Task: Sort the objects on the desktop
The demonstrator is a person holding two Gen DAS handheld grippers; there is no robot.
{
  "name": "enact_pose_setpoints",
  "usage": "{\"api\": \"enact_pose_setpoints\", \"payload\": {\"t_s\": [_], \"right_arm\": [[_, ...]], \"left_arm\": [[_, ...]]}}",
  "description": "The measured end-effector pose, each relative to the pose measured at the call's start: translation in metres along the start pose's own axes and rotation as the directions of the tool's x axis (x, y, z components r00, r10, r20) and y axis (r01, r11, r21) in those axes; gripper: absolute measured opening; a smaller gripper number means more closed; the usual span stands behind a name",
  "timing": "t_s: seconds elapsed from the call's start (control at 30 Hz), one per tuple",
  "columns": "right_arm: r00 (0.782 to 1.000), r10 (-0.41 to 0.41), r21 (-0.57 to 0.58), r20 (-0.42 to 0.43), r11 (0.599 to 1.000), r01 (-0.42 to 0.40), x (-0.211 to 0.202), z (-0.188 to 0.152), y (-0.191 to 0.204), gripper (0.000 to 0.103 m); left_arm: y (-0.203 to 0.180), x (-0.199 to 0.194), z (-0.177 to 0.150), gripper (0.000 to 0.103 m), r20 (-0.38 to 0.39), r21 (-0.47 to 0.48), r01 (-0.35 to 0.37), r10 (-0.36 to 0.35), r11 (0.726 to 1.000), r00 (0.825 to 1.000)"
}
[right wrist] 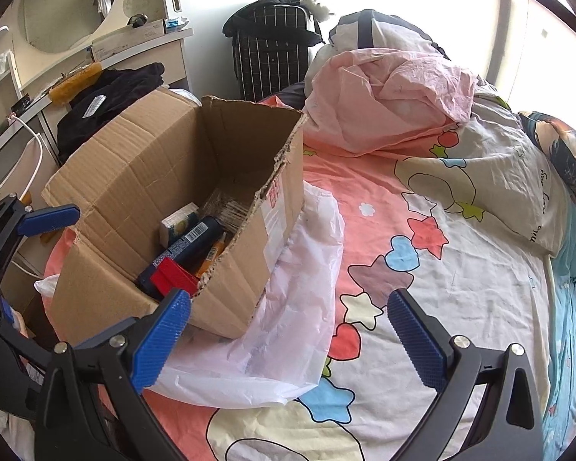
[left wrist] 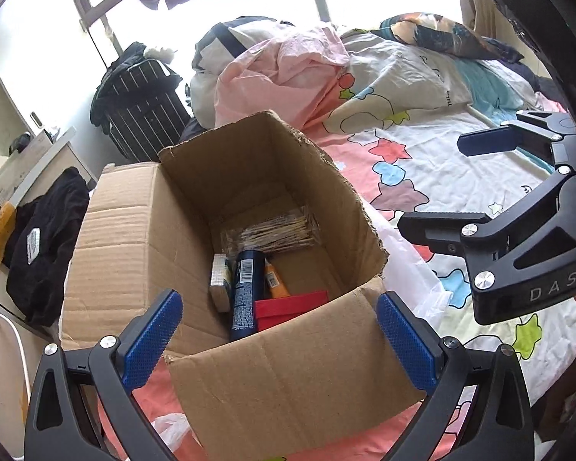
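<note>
Cardboard box [left wrist: 226, 207] on bed [right wrist: 460, 269] — barcoded blue bottle [left wrist: 244, 292] inside; left gripper [left wrist: 280, 338] and right gripper [right wrist: 288, 342], marked "DAS", spread wide, holding nothing.

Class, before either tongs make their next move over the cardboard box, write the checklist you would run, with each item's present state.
1. Left tongs open, nothing held: ok.
2. Right tongs open, nothing held: ok.
3. Cardboard box open on top, flaps out of the way: ok.
4. Blue bottle, red box and bundle of sticks inside the box: ok.
5. Loose items left on the bedsheet: none seen.
6. Plastic bag trapped under the box: cannot tell.
</note>
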State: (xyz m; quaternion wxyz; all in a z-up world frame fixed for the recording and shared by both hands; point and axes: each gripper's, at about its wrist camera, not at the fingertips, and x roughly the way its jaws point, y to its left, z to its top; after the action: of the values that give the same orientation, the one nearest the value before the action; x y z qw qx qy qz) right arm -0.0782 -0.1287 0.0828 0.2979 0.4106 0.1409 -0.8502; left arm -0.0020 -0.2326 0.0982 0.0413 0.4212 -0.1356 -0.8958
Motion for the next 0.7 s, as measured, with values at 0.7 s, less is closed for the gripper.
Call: {"api": "enact_pose_setpoints", "payload": {"t_s": [0.7], "right_arm": [[0.999, -0.044, 0.085, -0.023, 0.995, 0.046, -0.016, -0.046, -0.061, 0.103]], "left_arm": [[-0.078, 0.003, 0.01, 0.103, -0.013, 0.07, 0.104, -0.103, 0.992, 0.995]]}}
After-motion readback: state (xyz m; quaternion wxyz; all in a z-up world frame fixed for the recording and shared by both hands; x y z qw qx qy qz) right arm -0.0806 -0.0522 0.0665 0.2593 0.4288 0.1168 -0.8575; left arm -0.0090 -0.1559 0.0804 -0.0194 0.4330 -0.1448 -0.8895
